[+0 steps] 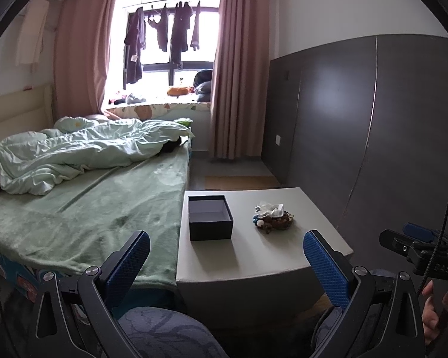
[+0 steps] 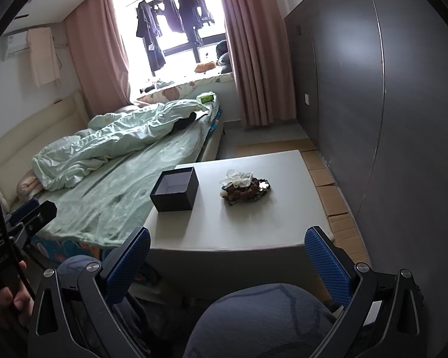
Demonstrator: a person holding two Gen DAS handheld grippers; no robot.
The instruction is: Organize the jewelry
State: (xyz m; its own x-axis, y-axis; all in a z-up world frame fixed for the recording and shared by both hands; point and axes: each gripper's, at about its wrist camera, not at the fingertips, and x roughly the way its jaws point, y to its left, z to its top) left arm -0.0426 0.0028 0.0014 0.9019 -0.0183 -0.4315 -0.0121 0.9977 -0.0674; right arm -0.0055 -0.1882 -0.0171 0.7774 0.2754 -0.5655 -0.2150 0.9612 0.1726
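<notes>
Left wrist view: both grippers [image 1: 227, 264] [image 2: 227, 264] spread wide, empty; jewelry pile [image 1: 274, 219] lies beside open box [image 1: 209, 217] on table [image 1: 254, 256].

a home bedroom. a bed [image 1: 104, 197] with a green sheet and a crumpled pale green duvet [image 1: 83, 149] fills the left side, with a cream padded headboard [image 1: 15, 110] along the left wall. at the far end, pink curtains [image 1: 239, 65] frame a window [image 1: 170, 59] where dark clothes [image 1: 161, 32] hang on a rail, and a cushioned sill below it holds soft items. an air conditioner [image 2: 15, 43] sits high on the left wall. a dark panelled wall [image 1: 358, 125] runs along the right, and a low pale table [image 1: 254, 250] stands near, beside the bed.
</notes>
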